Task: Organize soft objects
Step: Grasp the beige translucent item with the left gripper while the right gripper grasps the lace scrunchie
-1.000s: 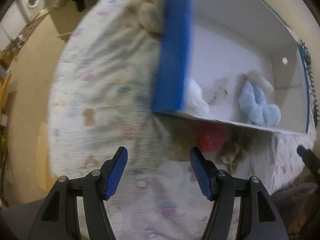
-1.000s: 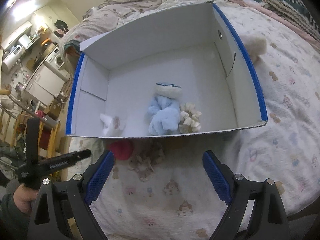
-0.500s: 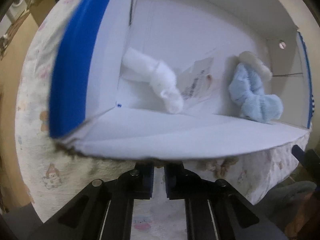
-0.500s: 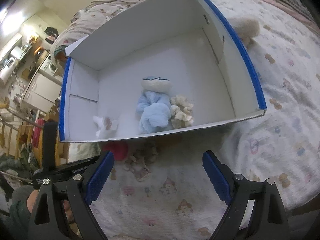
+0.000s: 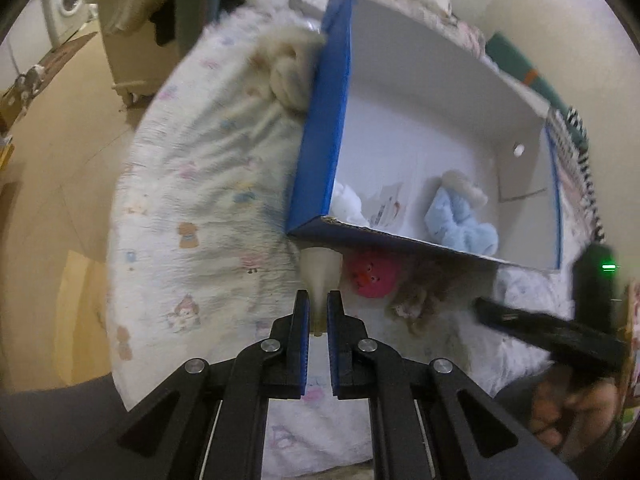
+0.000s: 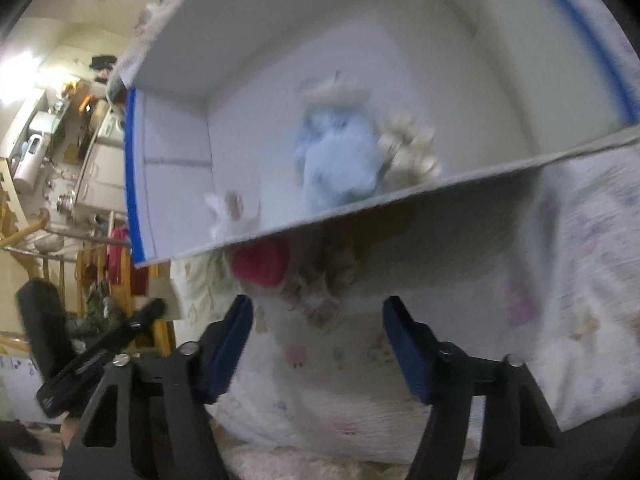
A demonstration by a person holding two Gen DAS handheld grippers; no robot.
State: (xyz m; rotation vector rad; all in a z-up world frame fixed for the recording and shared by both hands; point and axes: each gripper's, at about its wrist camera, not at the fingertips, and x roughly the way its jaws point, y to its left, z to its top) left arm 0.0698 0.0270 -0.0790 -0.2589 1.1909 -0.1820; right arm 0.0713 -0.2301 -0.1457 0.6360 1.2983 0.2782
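Note:
A white cardboard box with blue edges [image 5: 320, 128] [image 6: 132, 168] lies on a bed. Inside it are a light blue plush [image 5: 460, 224] [image 6: 340, 168], a white soft item [image 5: 348, 204] [image 6: 224, 216] and a cream scrunchie [image 6: 412, 148]. My left gripper [image 5: 318, 312] is shut on a cream cloth piece [image 5: 320, 276] just below the box's near corner. A pink round plush [image 5: 372, 276] [image 6: 262, 260] and a tan fuzzy item [image 5: 416, 304] [image 6: 324, 284] lie in front of the box's near wall. My right gripper [image 6: 318, 344] is open and empty just before these two.
The bed sheet [image 5: 192, 208] has small cartoon prints. A cream fluffy item [image 5: 288, 68] lies outside the box's left wall. The bed edge drops to a wooden floor [image 5: 60, 128] at left. The other gripper's handle [image 6: 80, 356] shows at lower left.
My left gripper, open a second ago, has shut on the cream cloth and drawn back from the box corner. My right gripper has moved closer to the pink and tan items.

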